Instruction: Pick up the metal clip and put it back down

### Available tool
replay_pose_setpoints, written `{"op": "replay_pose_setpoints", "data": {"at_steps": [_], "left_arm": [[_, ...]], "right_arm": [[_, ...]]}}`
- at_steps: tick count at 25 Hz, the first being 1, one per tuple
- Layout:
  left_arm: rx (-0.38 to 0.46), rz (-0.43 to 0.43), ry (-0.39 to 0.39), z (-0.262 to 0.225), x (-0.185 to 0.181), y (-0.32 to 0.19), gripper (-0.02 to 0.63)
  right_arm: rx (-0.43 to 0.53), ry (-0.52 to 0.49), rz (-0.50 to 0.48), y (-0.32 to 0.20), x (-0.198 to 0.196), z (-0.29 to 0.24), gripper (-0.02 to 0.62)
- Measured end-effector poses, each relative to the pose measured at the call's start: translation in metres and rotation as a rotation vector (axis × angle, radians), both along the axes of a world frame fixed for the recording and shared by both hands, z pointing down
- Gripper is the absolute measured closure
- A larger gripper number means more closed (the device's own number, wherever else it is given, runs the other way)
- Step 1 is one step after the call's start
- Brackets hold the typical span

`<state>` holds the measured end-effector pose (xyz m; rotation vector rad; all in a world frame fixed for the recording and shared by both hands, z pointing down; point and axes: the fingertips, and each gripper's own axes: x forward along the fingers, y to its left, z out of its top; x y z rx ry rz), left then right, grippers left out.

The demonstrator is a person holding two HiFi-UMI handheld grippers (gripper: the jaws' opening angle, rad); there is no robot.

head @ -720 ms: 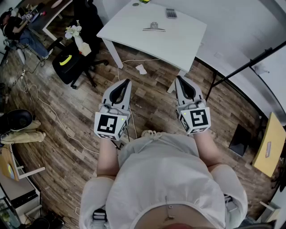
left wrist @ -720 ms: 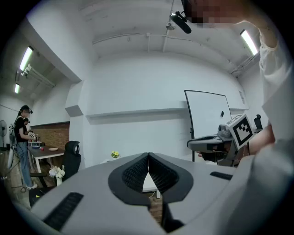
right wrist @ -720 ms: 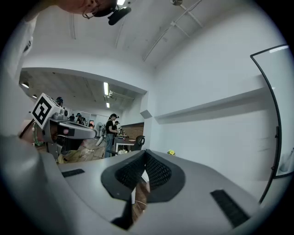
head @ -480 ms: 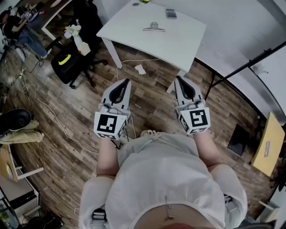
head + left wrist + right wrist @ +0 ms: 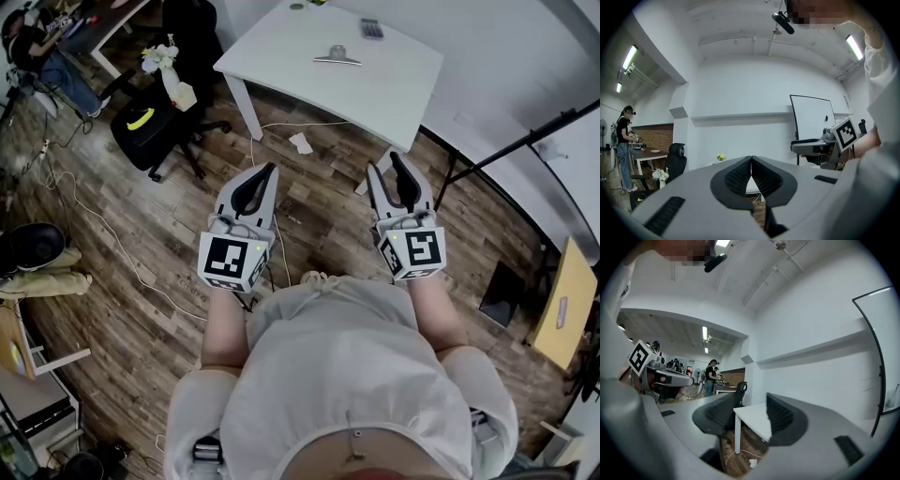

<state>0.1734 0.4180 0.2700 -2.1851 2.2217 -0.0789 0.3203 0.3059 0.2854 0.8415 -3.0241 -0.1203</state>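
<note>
The metal clip [image 5: 337, 58] lies flat on the white table [image 5: 394, 84], far ahead of both grippers. In the head view I hold both grippers close to my body, over the wooden floor and well short of the table. My left gripper [image 5: 268, 172] is shut, its tips touching with nothing between them [image 5: 751, 159]. My right gripper [image 5: 385, 165] is open and also empty; in the right gripper view [image 5: 750, 401] the table's corner [image 5: 752, 420] shows through the gap between its jaws.
A small dark remote-like object [image 5: 372, 28] lies on the table behind the clip. A black office chair [image 5: 155, 127] stands left of the table. A paper scrap [image 5: 301, 142] and cables lie on the floor. A black stand [image 5: 497, 150] slants at the right. A person [image 5: 37, 47] works at the far left.
The right gripper's jaws have parted a little. The table and clip sit slightly further right in the head view. The left gripper has barely moved.
</note>
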Motion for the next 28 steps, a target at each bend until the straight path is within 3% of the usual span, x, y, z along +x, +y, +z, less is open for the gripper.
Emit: {"op": "replay_pose_setpoints", "data": {"at_steps": [1,2,5,11,17,23,28], "left_arm": [[-0.002,-0.003,0.003,0.002,-0.005,0.003,0.588],[-0.004,-0.007,0.005,0.004,-0.011,0.005,0.588],[-0.017,-0.023,0.015,0.011,-0.028,0.009,0.588],[-0.037,-0.066,0.03,0.025,-0.051,0.007,0.588],[-0.064,-0.12,0.023,0.038,-0.096,-0.022,0.588],[-0.077,-0.17,0.014,0.038,-0.149,-0.085,0.588],[-0.078,-0.159,0.012,0.033,-0.192,-0.163,0.588]], "right_arm": [[-0.005,0.001,-0.001,0.0,-0.005,0.002,0.323],[-0.01,0.004,0.002,-0.001,-0.011,0.003,0.258],[-0.026,0.006,0.024,-0.007,-0.023,0.008,0.164],[-0.058,0.025,-0.01,-0.021,-0.054,0.021,0.156],[-0.082,0.036,-0.061,-0.059,-0.109,0.04,0.156],[-0.114,0.026,-0.086,-0.136,-0.166,0.045,0.156],[-0.143,0.054,-0.085,-0.213,-0.21,0.049,0.156]]}}
